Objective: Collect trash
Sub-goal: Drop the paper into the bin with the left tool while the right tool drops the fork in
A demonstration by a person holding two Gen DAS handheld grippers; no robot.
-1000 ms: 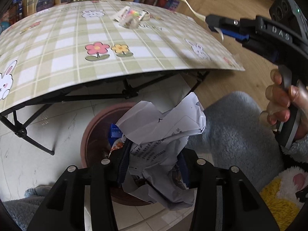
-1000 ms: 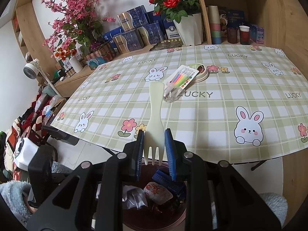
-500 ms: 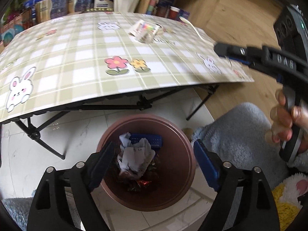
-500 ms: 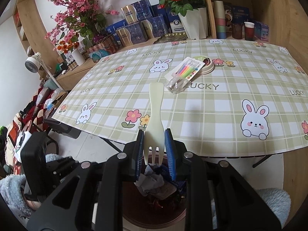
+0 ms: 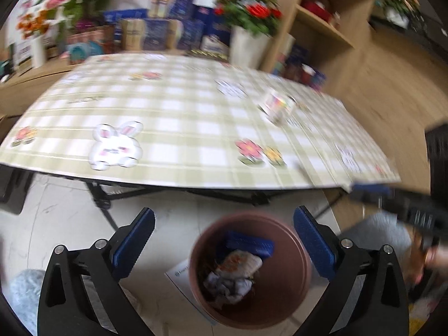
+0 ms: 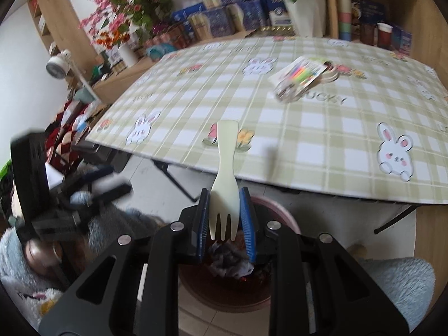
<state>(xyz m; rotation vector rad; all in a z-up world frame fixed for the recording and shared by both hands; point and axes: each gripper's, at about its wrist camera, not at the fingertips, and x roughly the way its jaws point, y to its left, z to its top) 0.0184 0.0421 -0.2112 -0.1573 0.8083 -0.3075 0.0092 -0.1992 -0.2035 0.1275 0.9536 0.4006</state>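
Observation:
A brown round bin [image 5: 288, 302] stands on the floor below the table edge, with crumpled paper [image 5: 226, 284] and other trash inside. My left gripper [image 5: 224, 238] hangs above it, its jaws still opening wide, nothing between them. My right gripper [image 6: 225, 218] is shut on a cream plastic fork [image 6: 225, 173], tines toward the camera, handle pointing at the table. It hovers over the bin [image 6: 282, 218], where the crumpled paper [image 6: 229, 263] shows. A packet of coloured pens [image 6: 301, 77] lies on the checked table [image 6: 322, 145].
The folding table's black legs [image 5: 103, 204] stand just behind the bin. A grey fluffy rug [image 6: 397, 282] lies to the right of the bin. Boxes, flower pots [image 6: 303, 11] and shelves line the back. A white lid [image 6: 331, 74] sits under the pen packet.
My left gripper let go of the crumpled paper, which dropped into the bin, then opened wide and rose. My right gripper kept the fork and moved over the bin.

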